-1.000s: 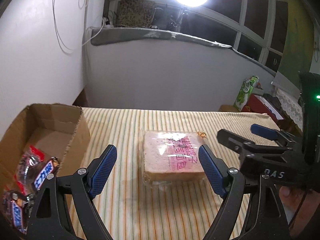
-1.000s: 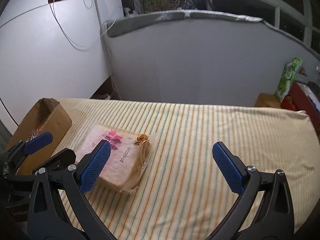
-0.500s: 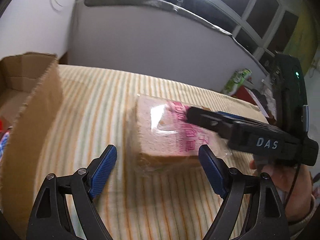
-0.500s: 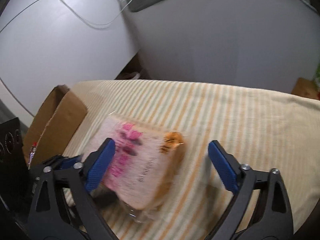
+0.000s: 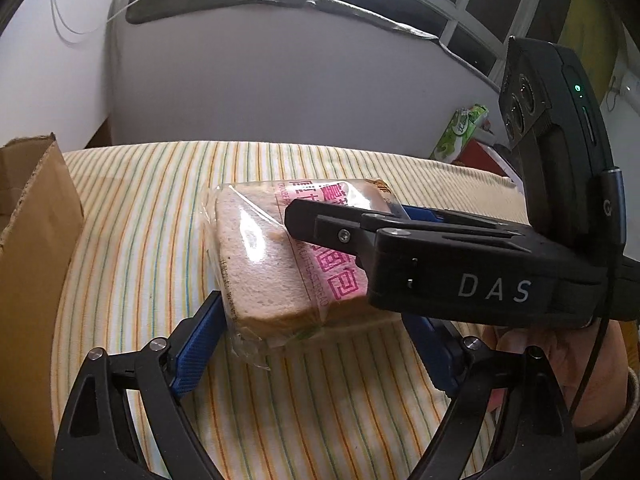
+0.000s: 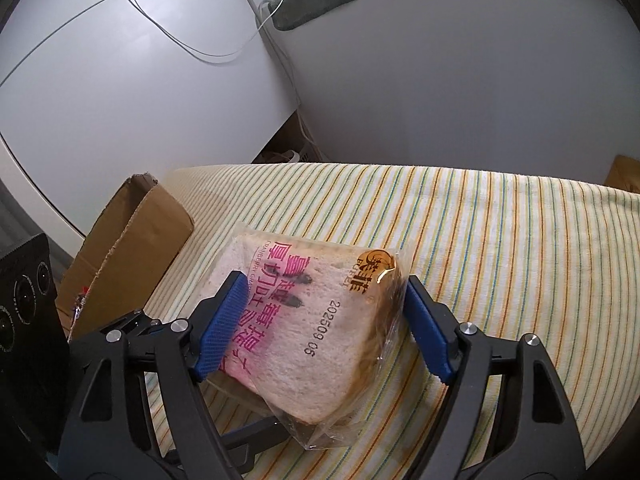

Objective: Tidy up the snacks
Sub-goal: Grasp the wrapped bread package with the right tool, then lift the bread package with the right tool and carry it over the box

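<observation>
A clear bag of sliced bread (image 5: 260, 264) with pink lettering is tilted up off the striped cloth, also in the right wrist view (image 6: 320, 320). My left gripper (image 5: 316, 344) has its blue pads against the bread's two sides at its near end. My right gripper (image 6: 324, 328) is shut on the bread from the other side and crosses the left wrist view as a black body marked DAS (image 5: 460, 276). The open cardboard box (image 5: 36, 232) stands at the left, also in the right wrist view (image 6: 132, 248).
The striped cloth (image 6: 500, 232) covers the table. Snack wrappers show inside the box (image 6: 80, 300). A green packet (image 5: 460, 128) stands past the table at the far right. White walls ring the back.
Both grippers have moved in and closed on the bread bag. The bag has tilted up off the cloth. The box has slid out to the left edge of the left wrist view.
</observation>
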{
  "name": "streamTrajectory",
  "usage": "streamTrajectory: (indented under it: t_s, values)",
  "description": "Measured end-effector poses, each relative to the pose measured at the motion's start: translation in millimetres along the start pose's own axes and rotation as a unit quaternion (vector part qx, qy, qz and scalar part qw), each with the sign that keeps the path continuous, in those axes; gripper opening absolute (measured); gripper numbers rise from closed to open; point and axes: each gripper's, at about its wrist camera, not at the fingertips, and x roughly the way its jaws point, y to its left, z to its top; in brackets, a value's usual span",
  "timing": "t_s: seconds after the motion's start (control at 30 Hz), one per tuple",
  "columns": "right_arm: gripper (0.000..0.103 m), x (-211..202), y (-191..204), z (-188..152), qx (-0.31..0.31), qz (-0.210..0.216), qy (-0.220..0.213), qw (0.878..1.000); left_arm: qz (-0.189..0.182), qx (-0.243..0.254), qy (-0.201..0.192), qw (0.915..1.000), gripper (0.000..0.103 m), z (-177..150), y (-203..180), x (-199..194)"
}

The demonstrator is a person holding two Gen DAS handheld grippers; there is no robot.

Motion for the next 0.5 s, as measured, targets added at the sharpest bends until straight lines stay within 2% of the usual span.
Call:
streamTrajectory:
  t_s: [0.1,0.3,0.5]
  values:
    - [0.080,-5,-2,-1,0.004,0.002,-0.003,1.000,0.002,0.001,-0.002,1.0000,0.087,7,-9,6]
    - [0.080,-32,4,-10,0.014,0.004,-0.027,1.000,0.016,0.022,-0.022,0.9994,0.087,4,-22,-8]
    - [0.080,-67,20,-39,0.023,-0.008,-0.044,0.999,0.024,0.044,-0.031,0.9983,0.087,-16,-45,-35]
